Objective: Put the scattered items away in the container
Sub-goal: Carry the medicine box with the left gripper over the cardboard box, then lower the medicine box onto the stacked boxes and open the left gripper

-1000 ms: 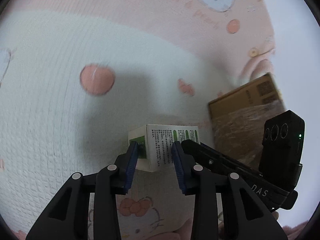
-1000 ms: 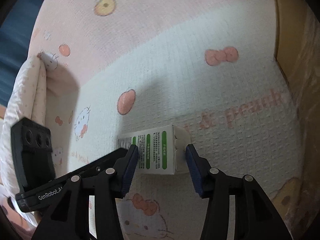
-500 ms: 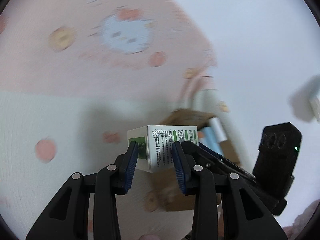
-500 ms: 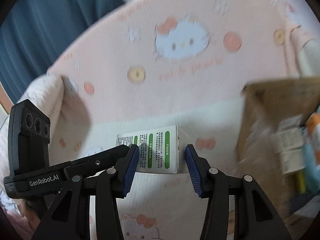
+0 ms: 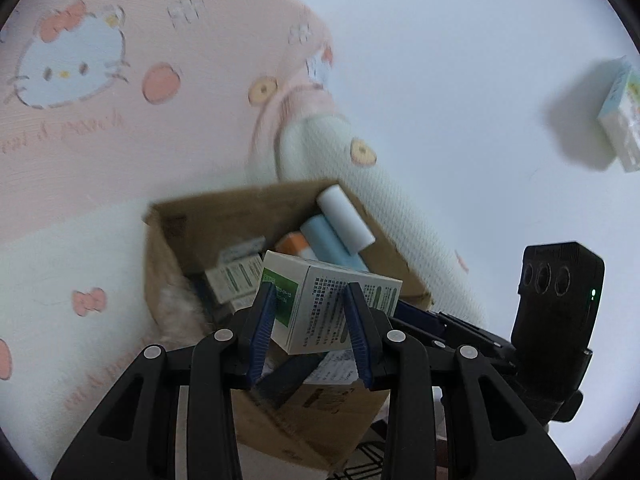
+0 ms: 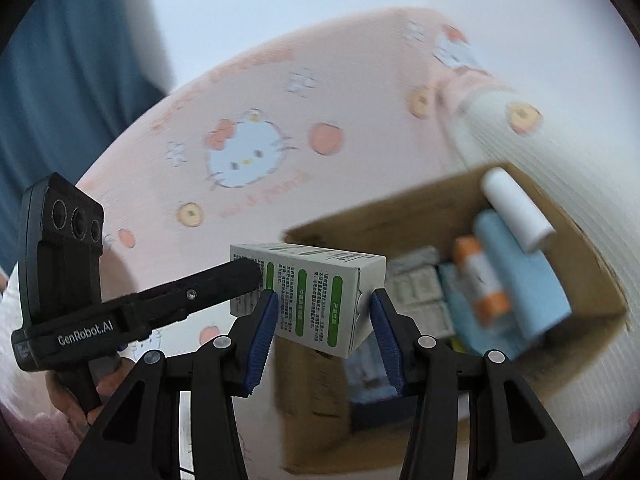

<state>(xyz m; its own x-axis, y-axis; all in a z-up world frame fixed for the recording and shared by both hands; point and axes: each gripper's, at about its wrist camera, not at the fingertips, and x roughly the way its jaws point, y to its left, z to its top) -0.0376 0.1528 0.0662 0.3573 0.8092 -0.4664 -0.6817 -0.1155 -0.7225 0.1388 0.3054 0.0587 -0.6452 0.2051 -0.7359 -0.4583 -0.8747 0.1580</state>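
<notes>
My left gripper (image 5: 312, 320) sits low centre in its frame, blue pads clamped on something between them. My right gripper (image 6: 324, 332) mirrors it, low centre, both pads pressed in, fingers pointing up-frame.

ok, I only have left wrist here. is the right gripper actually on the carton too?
Observer: Yes. The right wrist view shows the right gripper with a blue pad on each side of the white-and-green carton.
Operator: and my side, from there?
Observer: The left gripper has one of its fingers lying across the carton's far left end.
Operator: what's in the cardboard box that I can't make out?
Observer: In the cardboard box, an orange-and-white tube lies against a pale blue roll.
</notes>
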